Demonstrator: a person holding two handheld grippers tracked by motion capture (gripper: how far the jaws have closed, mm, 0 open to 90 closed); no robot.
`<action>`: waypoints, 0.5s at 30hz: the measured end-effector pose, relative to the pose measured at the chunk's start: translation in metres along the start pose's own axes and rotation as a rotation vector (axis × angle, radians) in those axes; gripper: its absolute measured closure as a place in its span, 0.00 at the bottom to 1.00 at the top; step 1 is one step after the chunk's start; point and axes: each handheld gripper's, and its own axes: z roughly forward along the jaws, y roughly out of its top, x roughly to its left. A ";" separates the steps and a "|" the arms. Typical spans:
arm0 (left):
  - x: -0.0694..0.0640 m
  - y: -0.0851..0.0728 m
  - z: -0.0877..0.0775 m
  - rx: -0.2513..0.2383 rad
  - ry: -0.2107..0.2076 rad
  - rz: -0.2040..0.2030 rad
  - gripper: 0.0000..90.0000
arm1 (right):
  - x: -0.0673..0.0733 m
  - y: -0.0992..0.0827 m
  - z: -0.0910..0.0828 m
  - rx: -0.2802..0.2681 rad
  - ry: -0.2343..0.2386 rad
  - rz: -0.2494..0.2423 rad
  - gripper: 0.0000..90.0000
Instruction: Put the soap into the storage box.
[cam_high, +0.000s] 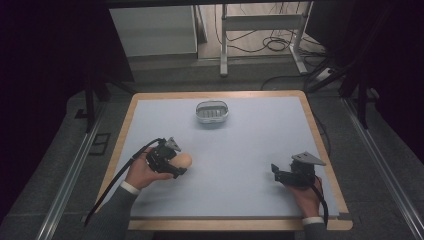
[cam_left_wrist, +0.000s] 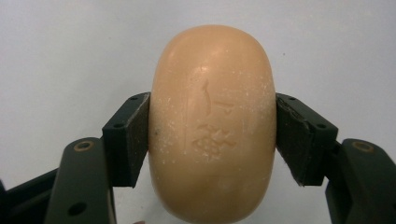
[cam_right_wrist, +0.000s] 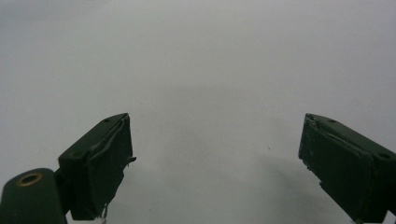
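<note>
The tan soap bar (cam_left_wrist: 212, 123) sits at the table's (cam_high: 260, 150) left front area, clamped at its two sides between the jaws of the left gripper (cam_high: 176, 165). A grey soap dish (cam_high: 212, 112) stands well apart, near the far edge; the surface between them is bare. The right gripper (cam_high: 276, 172) rests at the right front, jaws spread apart over bare tabletop.

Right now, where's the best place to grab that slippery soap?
Across its narrow middle, as the left hand-held gripper holds it now: one pad on each long side of the soap. The rounded ends would slide out; the sides sit nearly parallel.
</note>
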 end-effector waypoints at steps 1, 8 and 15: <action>0.001 0.001 0.000 -0.003 -0.003 -0.002 0.36 | 0.000 0.000 0.000 0.001 0.002 0.000 0.11; 0.005 0.006 0.000 -0.002 0.007 -0.001 0.36 | 0.000 0.000 0.000 0.003 0.001 0.000 0.11; 0.008 0.012 -0.001 -0.012 0.013 -0.001 0.36 | 0.000 0.000 0.000 0.003 -0.001 0.003 0.11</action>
